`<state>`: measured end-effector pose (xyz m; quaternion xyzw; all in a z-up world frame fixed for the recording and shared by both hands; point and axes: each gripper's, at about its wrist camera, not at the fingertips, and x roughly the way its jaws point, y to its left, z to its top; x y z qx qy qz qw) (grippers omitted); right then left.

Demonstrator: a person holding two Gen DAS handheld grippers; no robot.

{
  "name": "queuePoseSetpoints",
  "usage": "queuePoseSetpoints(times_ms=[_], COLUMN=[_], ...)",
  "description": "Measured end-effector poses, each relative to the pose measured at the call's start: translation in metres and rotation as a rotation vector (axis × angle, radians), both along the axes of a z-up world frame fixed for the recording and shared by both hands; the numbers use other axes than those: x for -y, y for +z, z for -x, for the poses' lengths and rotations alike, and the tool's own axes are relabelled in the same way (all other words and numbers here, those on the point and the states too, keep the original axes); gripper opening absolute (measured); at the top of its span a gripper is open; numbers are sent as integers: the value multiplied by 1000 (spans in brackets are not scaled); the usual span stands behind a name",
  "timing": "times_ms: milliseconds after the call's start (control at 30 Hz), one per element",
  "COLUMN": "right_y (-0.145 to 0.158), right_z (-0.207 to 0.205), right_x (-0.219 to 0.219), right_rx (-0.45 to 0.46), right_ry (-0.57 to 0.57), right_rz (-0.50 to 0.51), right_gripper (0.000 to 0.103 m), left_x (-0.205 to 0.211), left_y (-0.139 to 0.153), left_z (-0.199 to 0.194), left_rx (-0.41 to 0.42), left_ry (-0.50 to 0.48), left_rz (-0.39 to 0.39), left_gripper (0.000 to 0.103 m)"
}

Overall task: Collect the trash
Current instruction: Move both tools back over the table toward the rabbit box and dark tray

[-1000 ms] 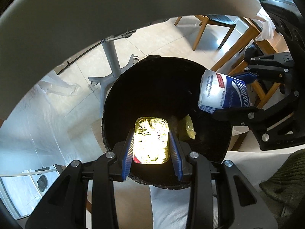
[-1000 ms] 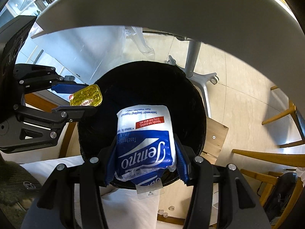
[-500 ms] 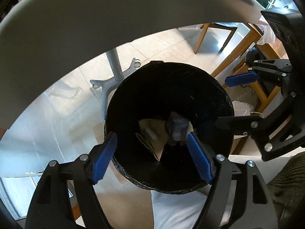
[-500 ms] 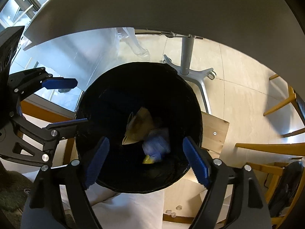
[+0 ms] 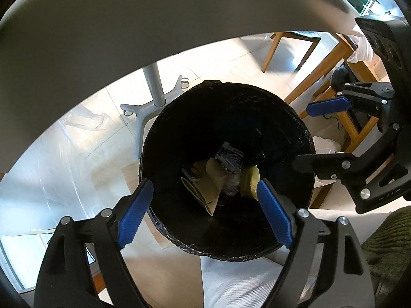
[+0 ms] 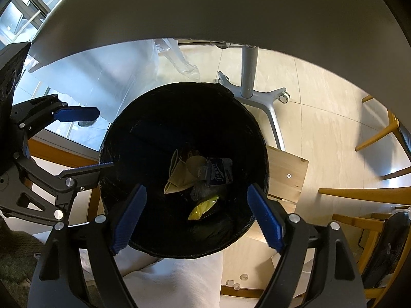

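Trash is lying at the bottom of the black bin point(image 5: 226, 118), straight below both grippers — a blue-and-white tissue pack point(image 5: 230, 159), a brown paper bag point(image 5: 205, 187) and a yellow packet point(image 5: 250, 183) are all sitting there, bunched together and touching. The left gripper point(image 5: 205, 213) is hanging over the near rim of the bin, pointing steeply down; its jaws have just been opening and are standing wide apart with nothing between them, the blue pads point(image 5: 135, 213) framing the bin mouth. The right gripper point(image 6: 196, 214) is hovering over the same bin point(image 6: 159, 118) beside the left one, its jaws also just opened and gaping, empty. Seen from it, the tissue pack point(image 6: 218, 170) is lying ahead of the fingers, the paper bag point(image 6: 179, 173) is touching it on the left, and the yellow packet point(image 6: 203, 208) is lying nearest the fingertips. Each gripper is showing in the other's view — the right one point(image 5: 323, 133) off to the right of the left gripper, the left one point(image 6: 87, 141) off to the left of the right gripper — both with fingers spread. A grey wheeled stand point(image 6: 254, 95) is standing on the floor just beyond the bin.
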<state>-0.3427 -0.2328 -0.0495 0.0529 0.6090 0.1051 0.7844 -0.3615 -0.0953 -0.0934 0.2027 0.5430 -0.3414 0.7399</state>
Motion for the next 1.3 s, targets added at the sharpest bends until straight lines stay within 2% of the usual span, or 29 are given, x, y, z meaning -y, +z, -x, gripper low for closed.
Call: queuePoseSetpoints(times_ms=[200, 467, 600, 667, 700, 733, 800, 900, 1133, 1300], right_y=[15, 69, 108, 123, 130, 137, 147, 150, 154, 154], right_z=[8, 28, 29, 26, 24, 20, 11, -4, -51, -74], right_x=[-1, 17, 27, 31, 33, 35, 40, 44, 48, 45], right_rx=[27, 102, 186, 231, 256, 279, 319, 352, 405, 409], right_ry=[17, 12, 6, 1, -1, -4, -5, -9, -28, -26], right_rz=[11, -10, 1, 22, 31, 45, 66, 120, 119, 109], right_gripper=[80, 80, 81, 88, 88, 88, 88, 89, 89, 89], left_x=[-4, -23, -30, -31, -30, -29, -25, -19, -6, 0], left_y=[11, 43, 81, 102, 115, 124, 142, 160, 167, 169], left_z=[5, 16, 23, 26, 26, 25, 19, -1, -55, -92], left_rx=[17, 59, 74, 101, 125, 148, 209, 239, 312, 300], left_ry=[-6, -4, -29, -52, -67, -74, -74, -47, 69, 136], left_rz=[4, 27, 94, 125, 146, 157, 176, 211, 192, 205], left_gripper=[85, 85, 85, 85, 88, 94, 96, 96, 96, 96])
